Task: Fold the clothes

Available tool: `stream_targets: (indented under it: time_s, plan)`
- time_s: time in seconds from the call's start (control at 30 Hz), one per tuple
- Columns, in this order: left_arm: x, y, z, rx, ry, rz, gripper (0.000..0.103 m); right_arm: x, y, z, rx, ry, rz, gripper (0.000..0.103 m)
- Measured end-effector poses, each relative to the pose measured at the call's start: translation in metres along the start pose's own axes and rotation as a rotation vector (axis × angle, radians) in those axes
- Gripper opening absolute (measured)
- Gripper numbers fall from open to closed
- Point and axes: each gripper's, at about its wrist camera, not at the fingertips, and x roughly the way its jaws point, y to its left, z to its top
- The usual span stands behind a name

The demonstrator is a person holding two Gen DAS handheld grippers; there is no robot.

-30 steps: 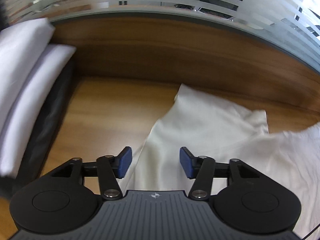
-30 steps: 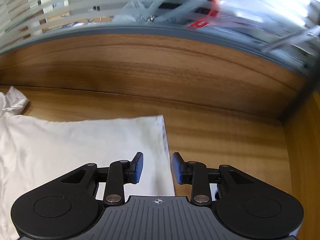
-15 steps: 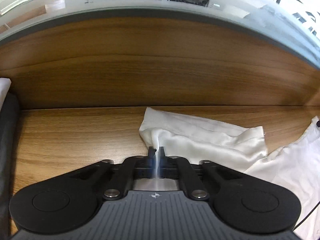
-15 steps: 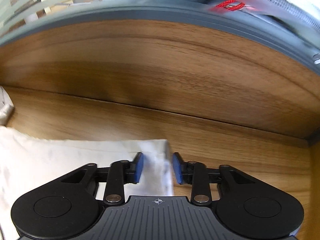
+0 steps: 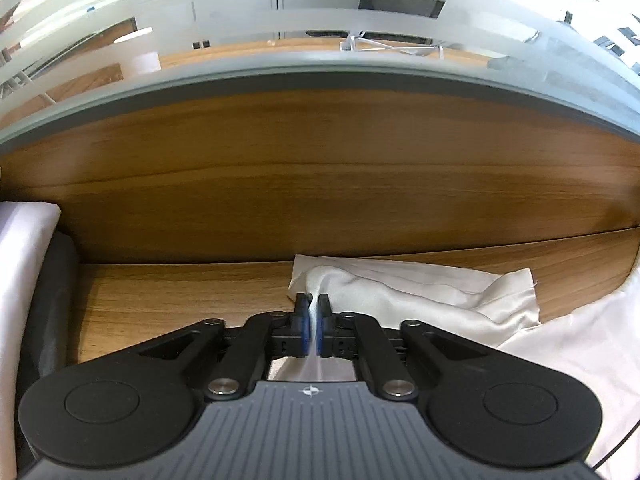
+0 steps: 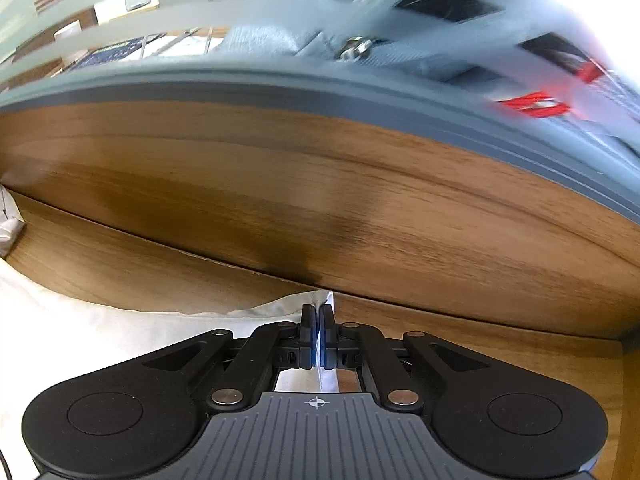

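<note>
- White garment (image 5: 420, 296): one item, lying on the wooden counter (image 5: 180, 292) close against the upright wooden back panel (image 5: 320, 192). Partly bunched at the left end; a flatter spread runs toward the right end (image 6: 120, 332).
- Handling, by judgement: thin, light, limp cloth with a slight sheen, possibly slippery. It will sag and crease between two holds and carries no risk of breakage. Best taken at corners or hems, kept taut between the two holds.
- Left gripper (image 5: 313, 306): blue-padded fingers (image 5: 304, 320) clamped on a pinched-up ridge of cloth at the garment's left corner; a sliver of fabric shows between the pads. The jaws, after closing, have eased apart very slightly with the cloth between them.
- Right gripper (image 6: 318, 316): fingers (image 6: 307, 332) together on the far right corner of the garment, a thin white edge visible between the pads.
- Surroundings: a dark bin (image 5: 52, 300) with white cloth (image 5: 20, 264) draped on it at far left; frosted striped glass partition (image 5: 320, 28) above the panel.
</note>
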Motion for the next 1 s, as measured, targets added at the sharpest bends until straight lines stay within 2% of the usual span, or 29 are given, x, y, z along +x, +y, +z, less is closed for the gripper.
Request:
stream_targets:
  time_s: [0.03, 0.07, 0.13, 0.17, 0.2, 0.27, 0.33, 0.47, 0.67, 0.77, 0.83, 1.0]
  plan:
    - [0.0, 0.001, 0.0, 0.001, -0.004, -0.004, 0.015, 0.001, 0.001, 0.0, -0.004, -0.002, -0.001, 0.006]
    - [-0.004, 0.004, -0.002, -0.003, -0.001, -0.007, 0.028, 0.0, 0.002, 0.0, -0.007, -0.004, -0.004, 0.011]
    - [-0.011, 0.011, -0.001, -0.023, 0.003, -0.011, 0.04, -0.005, 0.003, 0.0, -0.014, -0.008, -0.017, 0.022]
    - [-0.017, 0.013, 0.0, -0.034, 0.004, -0.016, 0.041, -0.01, 0.003, 0.0, -0.015, -0.012, -0.023, 0.028]
    - [-0.023, 0.016, 0.002, -0.046, 0.004, -0.02, 0.041, -0.017, 0.002, 0.0, -0.013, -0.023, -0.026, 0.03]
    - [-0.039, 0.023, 0.004, -0.078, 0.006, -0.023, 0.051, -0.032, 0.001, -0.001, -0.005, -0.042, -0.033, 0.03]
    - [-0.057, 0.03, 0.003, -0.108, 0.003, -0.027, 0.055, -0.05, -0.002, -0.005, 0.017, -0.053, -0.034, 0.031]
    - [-0.098, 0.042, -0.012, -0.157, 0.002, -0.032, 0.055, -0.092, -0.007, -0.023, 0.06, -0.072, -0.027, 0.037]
    - [-0.14, 0.038, -0.061, -0.179, 0.03, -0.016, 0.055, -0.144, -0.01, -0.076, 0.125, -0.053, 0.003, 0.037]
    - [-0.154, 0.035, -0.087, -0.191, 0.054, -0.005, 0.055, -0.159, 0.002, -0.107, 0.157, -0.03, 0.026, 0.037]
    - [-0.161, 0.034, -0.108, -0.207, 0.064, 0.01, 0.055, -0.152, 0.01, -0.124, 0.187, -0.017, 0.052, 0.038]
    - [-0.179, 0.033, -0.142, -0.268, 0.052, 0.091, 0.055, -0.172, 0.033, -0.169, 0.244, 0.025, 0.087, 0.038]
